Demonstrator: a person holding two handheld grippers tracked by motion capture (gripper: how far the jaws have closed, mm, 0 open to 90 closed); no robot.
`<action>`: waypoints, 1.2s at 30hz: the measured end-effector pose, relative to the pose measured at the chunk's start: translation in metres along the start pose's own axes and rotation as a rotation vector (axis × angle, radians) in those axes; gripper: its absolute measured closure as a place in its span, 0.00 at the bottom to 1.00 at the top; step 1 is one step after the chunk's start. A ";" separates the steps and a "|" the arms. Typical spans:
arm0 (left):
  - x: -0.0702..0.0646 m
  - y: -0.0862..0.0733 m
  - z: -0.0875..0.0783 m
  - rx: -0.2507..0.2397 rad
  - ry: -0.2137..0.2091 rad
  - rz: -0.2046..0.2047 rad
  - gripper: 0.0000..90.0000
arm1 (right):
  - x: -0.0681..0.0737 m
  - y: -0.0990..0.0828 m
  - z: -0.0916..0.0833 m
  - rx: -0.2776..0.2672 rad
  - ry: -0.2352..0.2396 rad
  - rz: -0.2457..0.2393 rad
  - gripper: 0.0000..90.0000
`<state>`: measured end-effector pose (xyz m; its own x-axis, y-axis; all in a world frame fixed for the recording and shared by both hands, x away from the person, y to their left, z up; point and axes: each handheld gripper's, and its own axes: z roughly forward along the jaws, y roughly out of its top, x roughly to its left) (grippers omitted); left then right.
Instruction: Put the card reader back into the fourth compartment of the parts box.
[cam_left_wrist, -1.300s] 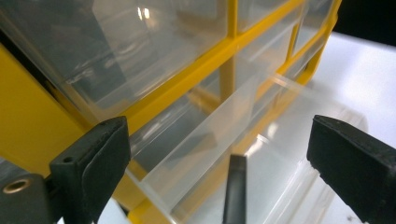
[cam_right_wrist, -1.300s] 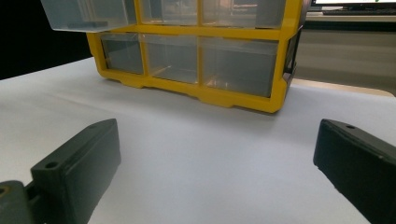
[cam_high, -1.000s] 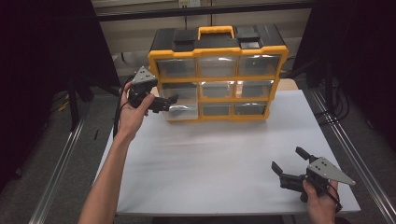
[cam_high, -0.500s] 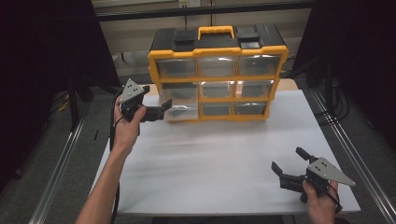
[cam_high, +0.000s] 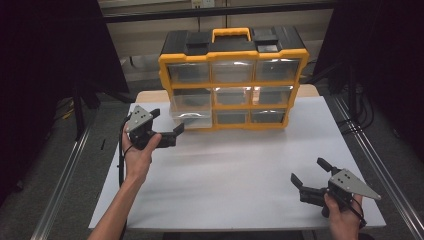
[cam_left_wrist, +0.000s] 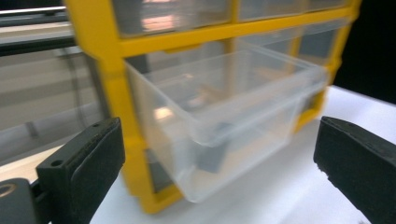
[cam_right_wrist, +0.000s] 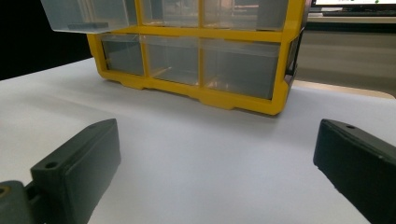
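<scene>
White bench (cam_high: 225, 175) carries a yellow organizer (cam_high: 232, 80) at the back, middle-left clear drawer (cam_high: 192, 116) pulled out. Left claw (cam_high: 167, 131) just beside that drawer, jaws wide, empty. Right claw (cam_high: 307, 172) near front right corner, wide open, empty.

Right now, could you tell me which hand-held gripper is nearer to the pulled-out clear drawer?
Left. The left hand-held gripper sits open just left of the pulled-out drawer, jaws pointing at it. The right hand-held gripper is open near the table's front right corner, far from it.
</scene>
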<state>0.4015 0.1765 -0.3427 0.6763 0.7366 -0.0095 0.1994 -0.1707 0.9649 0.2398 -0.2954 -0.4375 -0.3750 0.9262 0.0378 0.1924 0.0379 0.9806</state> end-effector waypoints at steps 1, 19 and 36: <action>-0.002 -0.002 -0.001 0.002 0.008 0.007 0.02 | 0.000 0.000 0.000 -0.001 0.000 -0.002 0.01; -0.016 -0.056 -0.028 -0.020 0.045 -0.016 0.04 | 0.000 0.000 0.000 0.000 -0.001 -0.003 0.01; -0.023 -0.100 -0.066 -0.050 0.099 -0.117 0.05 | 0.001 0.000 -0.001 0.001 -0.006 -0.002 0.01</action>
<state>0.3192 0.2197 -0.4218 0.5766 0.8110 -0.0989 0.2351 -0.0487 0.9708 0.2387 -0.2949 -0.4375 -0.3701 0.9283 0.0350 0.1929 0.0400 0.9804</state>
